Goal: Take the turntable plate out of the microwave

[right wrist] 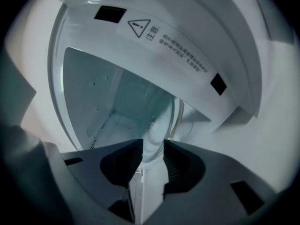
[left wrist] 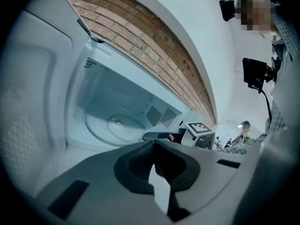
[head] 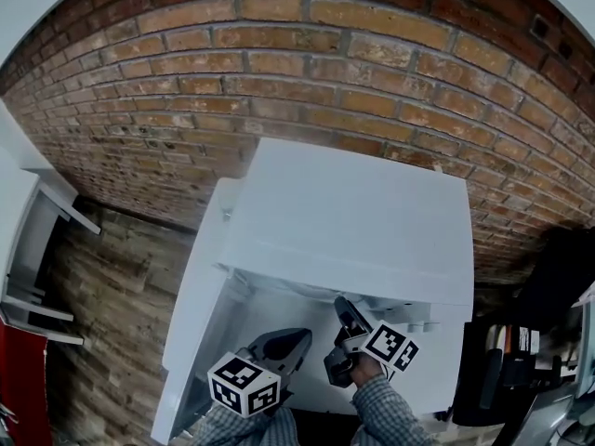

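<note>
The white microwave (head: 353, 221) stands with its door (head: 195, 295) swung open to the left. Inside, the round glass turntable plate (left wrist: 115, 125) lies flat on the cavity floor. My left gripper (left wrist: 154, 146) is shut with nothing in it, held before the opening and short of the plate. My right gripper (right wrist: 152, 156) is rolled onto its side and open, and the turntable plate (right wrist: 159, 125) shows through the gap between its pads without touching them. In the left gripper view the right gripper (left wrist: 159, 136) reaches in near the plate's right rim. From the head view, the left gripper (head: 299, 337) and right gripper (head: 342, 307) sit side by side at the opening.
A brick wall (head: 279, 63) rises behind the microwave. A white shelf unit (head: 28, 249) is at the left and dark equipment (head: 521, 360) at the right. A warning label (right wrist: 145, 29) marks the microwave's front frame. A person (left wrist: 243, 130) stands far off in the room.
</note>
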Demonstrator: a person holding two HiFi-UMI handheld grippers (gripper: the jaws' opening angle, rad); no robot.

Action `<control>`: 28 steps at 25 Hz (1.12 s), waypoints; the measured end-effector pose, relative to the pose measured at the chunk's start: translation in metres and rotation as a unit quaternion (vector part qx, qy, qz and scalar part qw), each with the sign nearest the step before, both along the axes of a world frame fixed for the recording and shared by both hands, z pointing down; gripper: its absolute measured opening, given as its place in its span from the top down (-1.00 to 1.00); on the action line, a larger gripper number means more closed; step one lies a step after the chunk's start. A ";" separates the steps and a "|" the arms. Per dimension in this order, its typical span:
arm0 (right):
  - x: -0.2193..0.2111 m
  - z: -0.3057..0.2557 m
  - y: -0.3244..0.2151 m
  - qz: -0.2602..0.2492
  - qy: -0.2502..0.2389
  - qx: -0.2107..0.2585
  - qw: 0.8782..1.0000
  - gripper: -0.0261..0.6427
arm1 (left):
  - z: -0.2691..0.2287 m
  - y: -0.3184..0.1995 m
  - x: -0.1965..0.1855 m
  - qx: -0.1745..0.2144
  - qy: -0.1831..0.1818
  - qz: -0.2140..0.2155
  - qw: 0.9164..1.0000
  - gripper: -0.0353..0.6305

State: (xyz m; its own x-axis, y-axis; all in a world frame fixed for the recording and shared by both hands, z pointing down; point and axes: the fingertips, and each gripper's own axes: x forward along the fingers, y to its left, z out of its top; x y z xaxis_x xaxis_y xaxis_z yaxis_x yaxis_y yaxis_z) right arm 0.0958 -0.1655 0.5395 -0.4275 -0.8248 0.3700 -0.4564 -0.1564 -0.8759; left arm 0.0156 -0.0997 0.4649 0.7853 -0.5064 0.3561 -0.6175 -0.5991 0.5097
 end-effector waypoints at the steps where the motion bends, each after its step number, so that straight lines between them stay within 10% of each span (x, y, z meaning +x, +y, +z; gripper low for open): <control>1: 0.001 0.002 -0.003 0.005 -0.001 -0.005 1.000 0.57 | 0.000 -0.002 -0.001 0.000 0.002 0.001 1.000 0.87; 21: 0.013 0.025 -0.023 0.050 -0.018 -0.051 0.997 0.82 | 0.021 -0.031 -0.002 -0.055 0.033 0.002 0.998 0.87; 28: 0.011 0.018 -0.026 0.066 -0.059 -0.035 0.995 0.85 | 0.049 -0.037 0.020 -0.201 0.148 -0.021 0.968 0.86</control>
